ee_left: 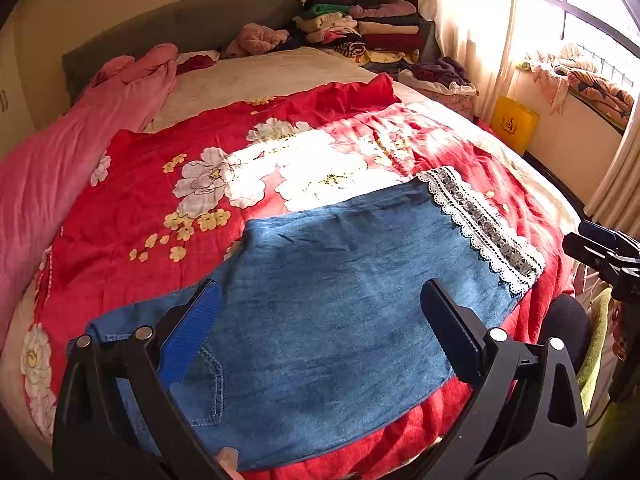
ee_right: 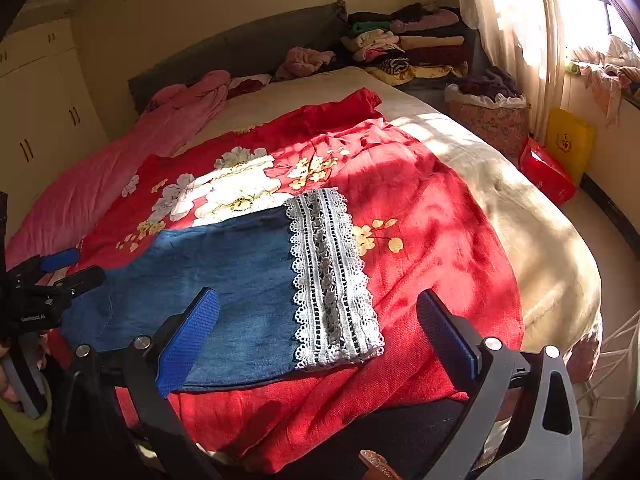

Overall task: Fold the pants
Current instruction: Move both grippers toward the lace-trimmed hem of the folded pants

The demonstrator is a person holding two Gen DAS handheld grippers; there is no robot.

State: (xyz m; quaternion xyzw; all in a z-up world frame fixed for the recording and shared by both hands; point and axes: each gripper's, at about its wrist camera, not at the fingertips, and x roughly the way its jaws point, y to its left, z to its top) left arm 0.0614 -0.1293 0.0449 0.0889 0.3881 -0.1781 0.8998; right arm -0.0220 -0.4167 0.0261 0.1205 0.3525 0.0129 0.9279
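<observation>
Blue denim pants [ee_left: 340, 300] with a white lace hem [ee_left: 484, 228] lie flat on a red floral blanket [ee_left: 160, 184] on the bed. In the right wrist view the pants [ee_right: 232, 280] lie with the lace hem [ee_right: 332, 276] at their right end. My left gripper [ee_left: 320, 300] is open and empty, over the waist end near a back pocket [ee_left: 208, 392]. My right gripper [ee_right: 316, 312] is open and empty, over the lace end. Each gripper shows in the other's view: the right one [ee_left: 600, 248] at the right edge, the left one [ee_right: 60, 268] at the left edge.
A pink quilt [ee_left: 80, 140] lies along the bed's left side. Stacks of folded clothes [ee_left: 368, 28] sit at the headboard corner. A laundry basket [ee_right: 488, 112], a red box [ee_right: 548, 176] and a yellow bag [ee_right: 568, 144] stand on the floor by the curtained window.
</observation>
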